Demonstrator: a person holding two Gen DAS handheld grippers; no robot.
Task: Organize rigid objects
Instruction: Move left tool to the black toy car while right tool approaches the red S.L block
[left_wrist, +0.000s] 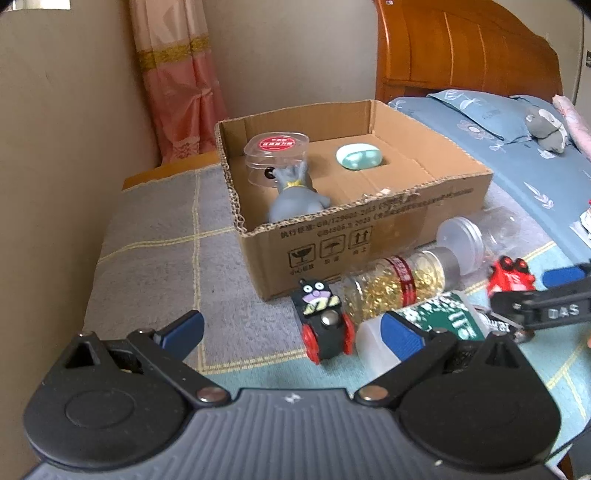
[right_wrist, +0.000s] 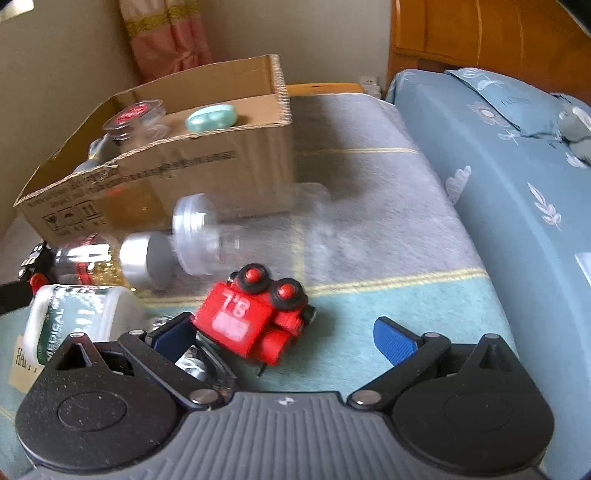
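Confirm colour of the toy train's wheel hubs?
Red hubs on black wheels of the toy train; right wrist view shows best.

black gripper (left_wrist: 291, 332) linkages, blue pads (left_wrist: 400, 336), ribbed grey body.

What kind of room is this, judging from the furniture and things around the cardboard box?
Most likely a bedroom in a home. A carved orange-brown wooden headboard stands behind a bed with blue flowered bedding, and a pink and gold curtain hangs in the corner. Small toys lie on the grey and teal checked blanket.

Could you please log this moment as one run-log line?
left gripper open, empty | right gripper open at red toy train | cardboard box holds three items
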